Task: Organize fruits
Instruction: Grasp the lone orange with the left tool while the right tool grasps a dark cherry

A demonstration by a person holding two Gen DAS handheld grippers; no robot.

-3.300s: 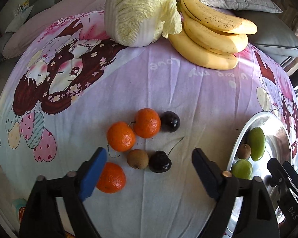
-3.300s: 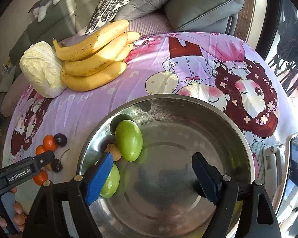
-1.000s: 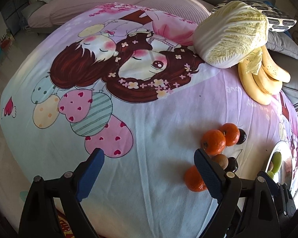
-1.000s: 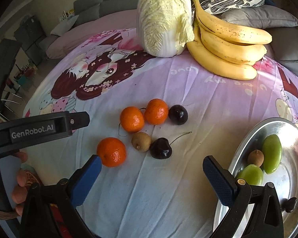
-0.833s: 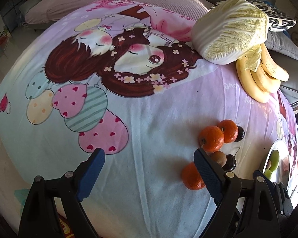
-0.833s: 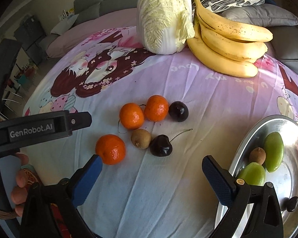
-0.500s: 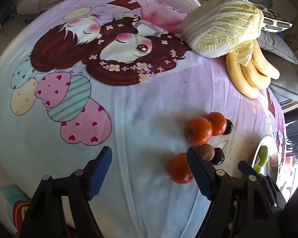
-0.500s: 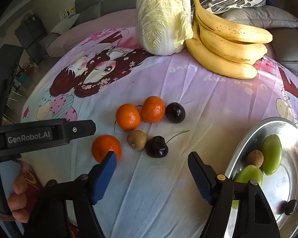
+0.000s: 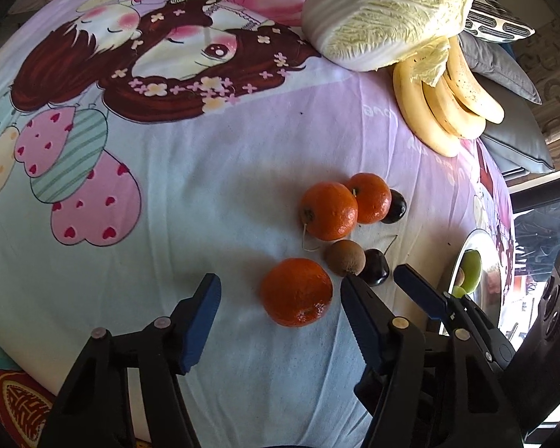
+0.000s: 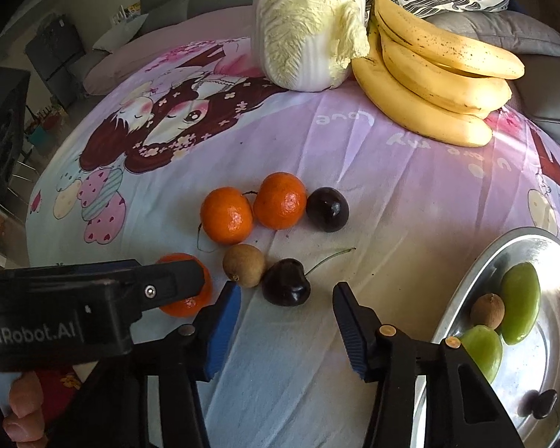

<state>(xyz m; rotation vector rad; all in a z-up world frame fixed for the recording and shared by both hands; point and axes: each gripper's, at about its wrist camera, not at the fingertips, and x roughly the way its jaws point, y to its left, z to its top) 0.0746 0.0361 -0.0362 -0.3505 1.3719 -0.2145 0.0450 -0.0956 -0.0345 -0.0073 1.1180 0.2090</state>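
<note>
Loose fruit lies on a cartoon-print cloth. My left gripper is open, its jaws on either side of the near orange, not touching it. My right gripper is open, just short of a dark stemmed cherry, which also shows in the left wrist view. A brown kiwi lies left of the cherry. Two oranges and a second cherry lie behind. A steel bowl at the right holds two green fruits and a kiwi.
A napa cabbage and a bunch of bananas lie at the far side of the cloth. Grey and patterned cushions sit behind them. The left gripper's body covers part of the near orange in the right wrist view.
My left gripper has swung right and come down around the near orange. My right gripper has moved from over the bowl to the loose fruit, and its jaws have narrowed near the stemmed cherry.
</note>
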